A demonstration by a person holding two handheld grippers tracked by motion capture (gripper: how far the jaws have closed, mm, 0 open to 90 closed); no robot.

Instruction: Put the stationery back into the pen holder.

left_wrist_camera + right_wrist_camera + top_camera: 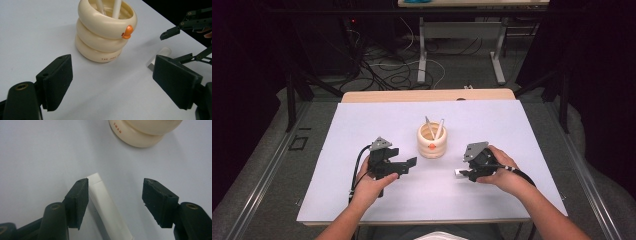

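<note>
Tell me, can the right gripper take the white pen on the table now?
Probably yes: the right gripper is open with the white pen lying between its jaws, against one pad, and nothing blocks it.

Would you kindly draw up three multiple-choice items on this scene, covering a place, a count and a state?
1. Where does the white marker lie?
A. on the table between the right tool's jaws
B. in the holder
C. under the left tool
2. How many pens stand in the cream holder?
A. none
B. two
C. five
3. How are the left tool's jaws?
A. clamped on the holder
B. holding a pen
C. open, empty

Key: 1 A, the right tool straddles it; 2 B, two sticks rise from the rim; 3 C, the left tool has bare table between its pads.
</note>
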